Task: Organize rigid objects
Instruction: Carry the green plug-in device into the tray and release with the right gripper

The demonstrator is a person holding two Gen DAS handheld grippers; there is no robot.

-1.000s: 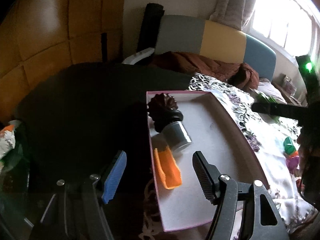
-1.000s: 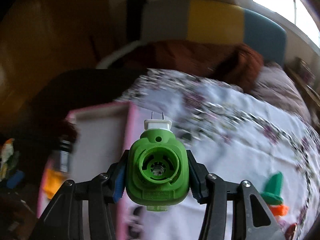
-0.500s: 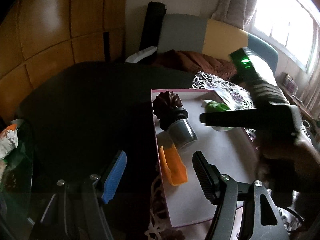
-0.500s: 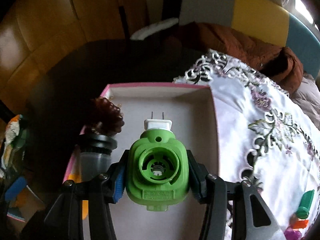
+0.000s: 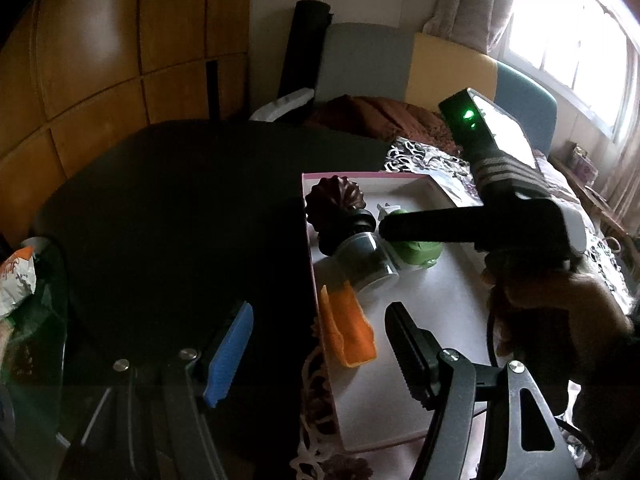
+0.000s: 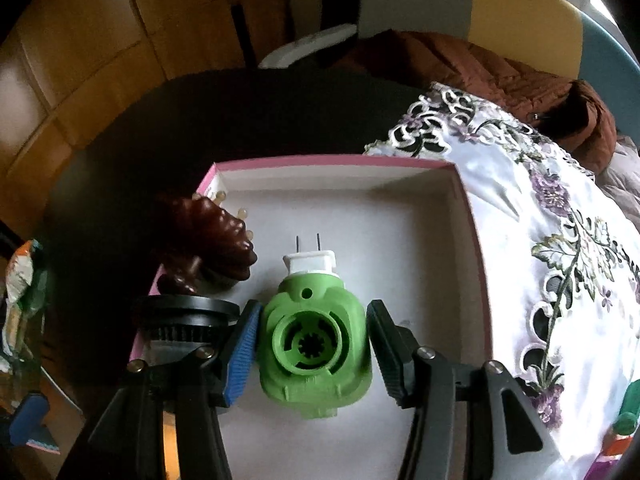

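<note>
A green plug-in device (image 6: 312,340) with a white two-pin plug lies on the floor of the pink-rimmed white box (image 6: 340,160). My right gripper (image 6: 313,312) straddles it with its jaws opening. The blue pad still touches its left side, and a thin gap shows at the black pad. In the left wrist view the device (image 5: 420,250) sits beside a black-capped clear jar (image 5: 368,260) and a brown ridged ornament (image 5: 334,200). An orange piece (image 5: 348,328) lies nearer. My left gripper (image 5: 319,312) hangs open over the box's near left rim, holding nothing.
The box (image 5: 308,240) sits on a dark round table (image 5: 180,220), partly on a floral lace cloth (image 6: 560,240). Small green and orange toys (image 6: 628,412) lie on the cloth at the right. A snack bag (image 5: 16,280) is at the far left. A person's hand (image 5: 560,312) holds the right gripper.
The right gripper carried the green device left from over the cloth into the box and lowered it to the floor; its jaws have parted slightly. The left gripper stayed still.
</note>
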